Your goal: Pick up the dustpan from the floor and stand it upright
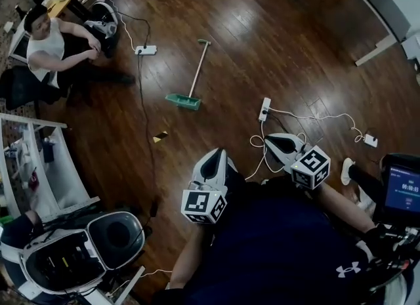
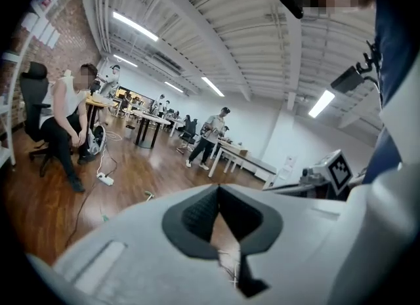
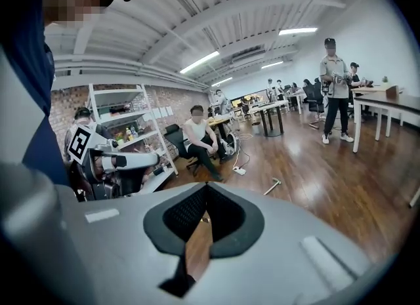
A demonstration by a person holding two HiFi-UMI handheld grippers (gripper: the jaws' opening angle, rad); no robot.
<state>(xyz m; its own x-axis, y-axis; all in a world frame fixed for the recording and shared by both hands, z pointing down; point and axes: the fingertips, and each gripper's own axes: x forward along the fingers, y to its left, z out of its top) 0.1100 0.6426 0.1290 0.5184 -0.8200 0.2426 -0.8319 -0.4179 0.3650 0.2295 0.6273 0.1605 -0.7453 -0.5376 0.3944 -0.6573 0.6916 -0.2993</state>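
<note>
The green dustpan [image 1: 182,101] lies flat on the wooden floor, its long pale handle [image 1: 200,67] running up and to the right. Both grippers hang well short of it, close to my body. My left gripper [image 1: 214,155] is shut with nothing in it, its tip aimed towards the pan. My right gripper [image 1: 273,142] is also shut and empty, to the right of the pan. In the left gripper view the shut left gripper [image 2: 218,191] fills the foreground, and the handle end [image 2: 149,194] shows far off. In the right gripper view the right gripper [image 3: 207,191] is shut, with the handle [image 3: 272,185] small on the floor.
A white power strip [image 1: 146,50] and its black cable lie left of the pan, and another strip [image 1: 264,108] with looped white cables lies by my right gripper. A seated person [image 1: 49,44] is at the far left. White shelving [image 1: 39,166] and a machine [image 1: 85,248] stand at lower left.
</note>
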